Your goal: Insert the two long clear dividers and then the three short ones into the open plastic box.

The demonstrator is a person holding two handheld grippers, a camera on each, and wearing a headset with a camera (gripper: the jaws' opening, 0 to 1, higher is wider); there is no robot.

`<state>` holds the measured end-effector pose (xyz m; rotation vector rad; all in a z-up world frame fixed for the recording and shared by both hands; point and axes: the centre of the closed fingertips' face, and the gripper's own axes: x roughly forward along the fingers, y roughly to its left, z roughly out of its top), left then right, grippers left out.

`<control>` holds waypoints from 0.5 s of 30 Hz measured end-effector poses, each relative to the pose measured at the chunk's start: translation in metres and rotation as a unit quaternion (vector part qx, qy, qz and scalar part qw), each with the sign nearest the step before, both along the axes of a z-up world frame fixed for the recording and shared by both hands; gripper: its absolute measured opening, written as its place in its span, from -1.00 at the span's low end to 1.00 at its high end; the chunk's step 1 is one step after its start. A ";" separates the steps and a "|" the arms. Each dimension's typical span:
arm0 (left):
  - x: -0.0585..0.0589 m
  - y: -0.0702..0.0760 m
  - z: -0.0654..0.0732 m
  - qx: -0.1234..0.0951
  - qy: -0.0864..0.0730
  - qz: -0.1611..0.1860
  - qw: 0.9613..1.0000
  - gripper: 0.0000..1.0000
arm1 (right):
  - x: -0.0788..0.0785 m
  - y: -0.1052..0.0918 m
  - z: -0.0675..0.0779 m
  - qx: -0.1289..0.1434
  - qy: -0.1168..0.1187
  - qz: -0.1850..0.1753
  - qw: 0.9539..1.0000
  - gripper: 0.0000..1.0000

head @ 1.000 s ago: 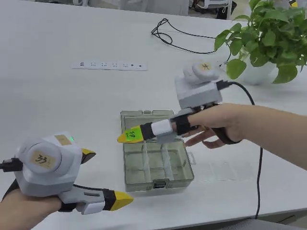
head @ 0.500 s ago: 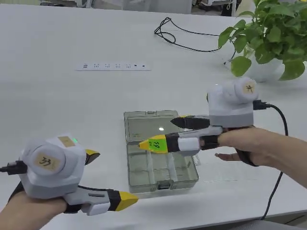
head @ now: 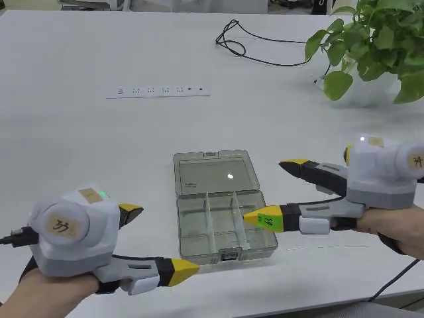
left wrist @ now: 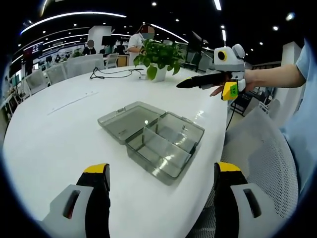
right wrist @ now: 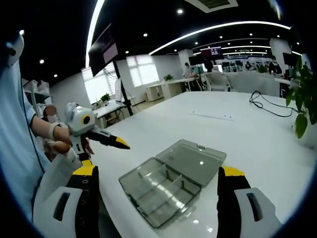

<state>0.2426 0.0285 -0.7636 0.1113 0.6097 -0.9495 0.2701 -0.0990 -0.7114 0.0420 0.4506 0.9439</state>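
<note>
The plastic box lies open between the claws. The right claw, jaws spread and empty, hovers just beside its right wall, and the left claw, likewise spread and empty, hangs near its front-left corner. Two clear dividers stand front to back inside, so both claws look free to fetch the short ones from the white surface.

Round tan sticker on top of white left tool: handwritten "33", clear. Green sticker on yellow tip of right tool: two digits, too blurred to read. Second round sticker, right tool top: mark illegible.
</note>
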 end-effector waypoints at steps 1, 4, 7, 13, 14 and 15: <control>0.000 0.000 0.001 -0.001 -0.001 0.002 1.000 0.76 | -0.003 -0.003 -0.001 -0.001 0.000 0.003 1.000 1.00; 0.004 -0.001 0.008 -0.013 -0.016 0.013 1.000 0.76 | -0.007 -0.011 -0.002 -0.006 -0.007 0.004 1.000 1.00; 0.008 -0.001 0.015 -0.022 -0.027 0.022 0.999 0.77 | -0.009 -0.019 -0.004 -0.008 -0.009 0.002 1.000 1.00; 0.010 0.000 0.018 -0.025 -0.036 0.031 0.999 0.78 | -0.015 -0.034 -0.015 -0.038 -0.005 0.016 0.999 1.00; 0.010 0.000 0.018 -0.025 -0.037 0.032 0.999 0.79 | -0.016 -0.037 -0.017 -0.045 -0.008 0.023 0.999 1.00; 0.010 0.001 0.018 -0.024 -0.037 0.032 0.999 0.79 | -0.019 -0.040 -0.021 -0.057 -0.002 0.029 0.998 1.00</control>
